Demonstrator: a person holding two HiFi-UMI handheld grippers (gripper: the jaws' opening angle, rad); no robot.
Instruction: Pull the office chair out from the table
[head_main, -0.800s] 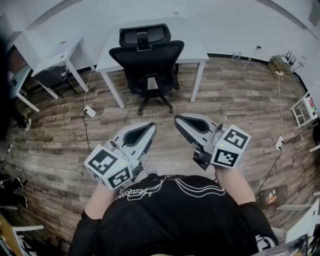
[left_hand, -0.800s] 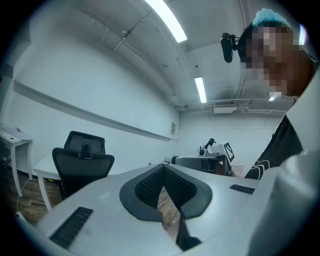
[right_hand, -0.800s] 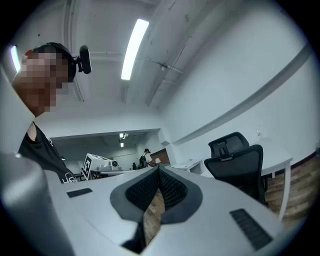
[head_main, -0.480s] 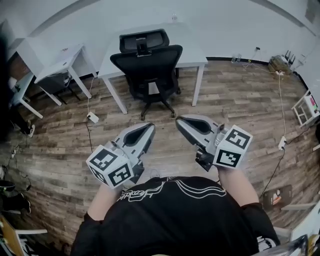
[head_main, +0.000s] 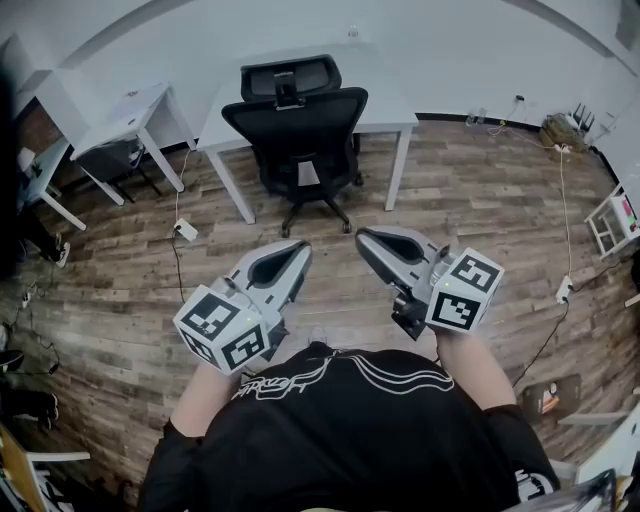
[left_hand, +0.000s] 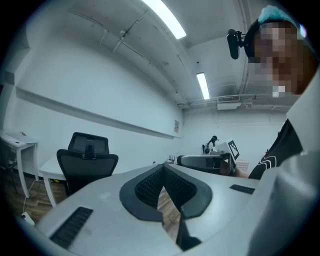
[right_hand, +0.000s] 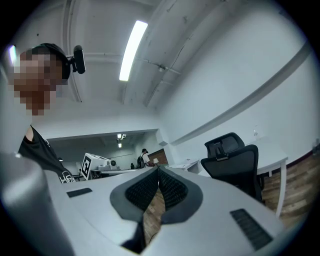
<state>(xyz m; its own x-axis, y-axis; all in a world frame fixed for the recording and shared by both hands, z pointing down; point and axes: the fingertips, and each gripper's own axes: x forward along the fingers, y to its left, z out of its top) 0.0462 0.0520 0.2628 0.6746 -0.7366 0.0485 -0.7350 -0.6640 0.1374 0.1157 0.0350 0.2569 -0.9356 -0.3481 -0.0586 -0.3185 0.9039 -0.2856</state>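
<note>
- Head view: the office chair (head_main: 296, 130) stands tucked against the white counter (head_main: 395, 105), so I judge it not yet pulled out. The left tongs (head_main: 293, 255) and right tongs (head_main: 368, 240) hang well short of it, over the wood floor (head_main: 480, 200).
- Left gripper view: the left tongs are pressed together on nothing, with the chair well ahead.
- Right gripper view: the right tongs are likewise pressed together and empty, with the chair well apart.
- No container shows in any view. Approach, grip and pull all remain.

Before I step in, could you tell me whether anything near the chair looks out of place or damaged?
Nothing stands out: the office chair sits upright, pushed in at the white table, and both look intact.
</note>
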